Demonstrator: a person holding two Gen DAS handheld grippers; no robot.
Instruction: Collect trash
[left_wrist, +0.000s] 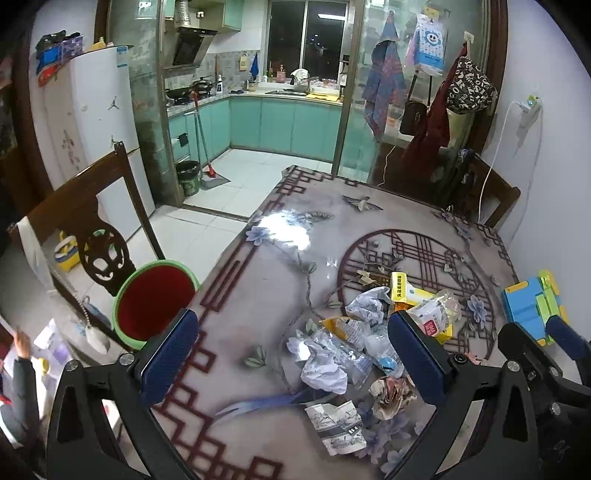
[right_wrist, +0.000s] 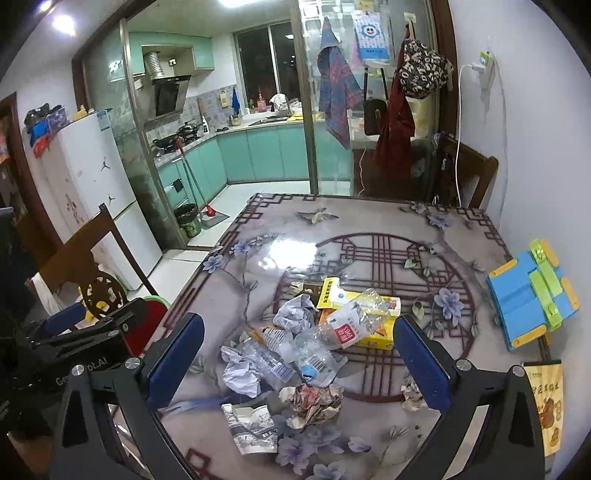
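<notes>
A pile of trash lies on the patterned table (left_wrist: 266, 280): crumpled white paper (left_wrist: 325, 373) (right_wrist: 242, 376), a crushed clear bottle (left_wrist: 351, 354) (right_wrist: 314, 354), a yellow carton (left_wrist: 406, 291) (right_wrist: 369, 325), a reddish paper ball (left_wrist: 391, 395) (right_wrist: 314, 402) and a printed paper scrap (left_wrist: 338, 424) (right_wrist: 253, 424). A green bin with a red liner (left_wrist: 155, 302) (right_wrist: 155, 314) stands on the floor left of the table. My left gripper (left_wrist: 295, 362) is open above the near side of the pile. My right gripper (right_wrist: 299, 365) is open above the pile too, empty.
A blue and green toy block (left_wrist: 532, 306) (right_wrist: 532, 299) lies at the table's right edge. A yellow packet (right_wrist: 546, 406) lies near the right corner. A wooden chair (left_wrist: 92, 221) stands left of the table, another (right_wrist: 469, 173) at the far right. The kitchen lies beyond.
</notes>
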